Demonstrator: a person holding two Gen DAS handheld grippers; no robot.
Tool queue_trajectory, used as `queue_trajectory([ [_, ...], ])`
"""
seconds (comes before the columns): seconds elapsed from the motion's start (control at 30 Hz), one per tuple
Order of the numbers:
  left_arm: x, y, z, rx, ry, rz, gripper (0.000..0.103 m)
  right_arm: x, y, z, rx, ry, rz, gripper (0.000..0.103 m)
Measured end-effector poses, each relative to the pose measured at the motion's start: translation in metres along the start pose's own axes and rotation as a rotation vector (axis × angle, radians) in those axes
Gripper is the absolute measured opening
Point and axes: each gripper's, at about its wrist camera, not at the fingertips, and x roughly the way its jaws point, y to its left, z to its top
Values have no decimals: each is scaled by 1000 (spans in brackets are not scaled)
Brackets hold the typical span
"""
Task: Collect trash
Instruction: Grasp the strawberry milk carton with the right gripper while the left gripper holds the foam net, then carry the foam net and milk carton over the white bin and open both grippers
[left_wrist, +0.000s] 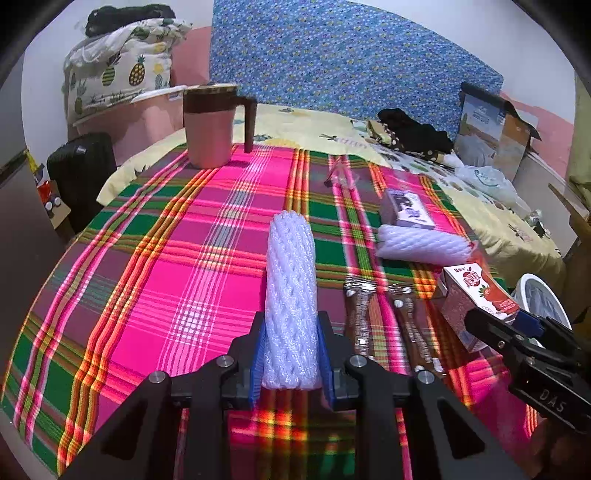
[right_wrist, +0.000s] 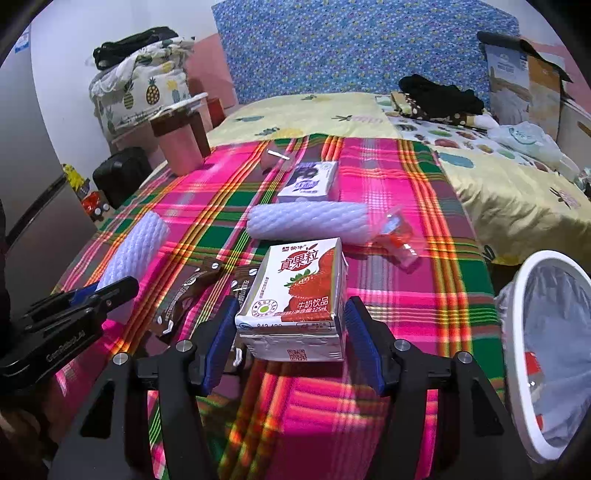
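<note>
One plaid cloth (left_wrist: 147, 266) is spread over a bed, and the trash is laid out on it. One white bin (right_wrist: 543, 362) with a clear liner is seen at the cloth's right edge, just beside the right gripper. One pink jug (left_wrist: 212, 125) with a brown lid and handle is stood upright at the far left of the cloth.

Two white foam nets are counted. One net (left_wrist: 291, 295) is gripped at its near end between the blue pads (left_wrist: 257, 363) of the left gripper (left_wrist: 291, 354), which is clenched on it; the net is pointed away along the fingers. The second net (right_wrist: 306, 221) is laid crosswise farther back, touching a purple carton (right_wrist: 308, 181) behind it.

Two drink cartons are counted. The strawberry carton (right_wrist: 299, 295) is framed by the right gripper (right_wrist: 291, 332); the right pad is pressed to its side, but whether the left pad touches cannot be told, so the grasp cannot be judged.

Two brown wrappers (left_wrist: 384, 321) are laid side by side between the held net and the strawberry carton. One clear wrapper (right_wrist: 395, 236) with red marks is placed at the second net's right end. One more clear scrap (left_wrist: 341, 175) is seen farther back on the cloth.
</note>
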Motion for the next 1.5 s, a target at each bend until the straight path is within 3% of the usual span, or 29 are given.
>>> queue_trajectory([
  [0.77, -31, -95, -5, 151, -27, -122, 26, -56, -51, -13, 98, -118, -62, 60],
  [1.5, -23, -244, -27, 379, 41, -424, 26, -101, -144, -59, 307, -132, -256, 60],
])
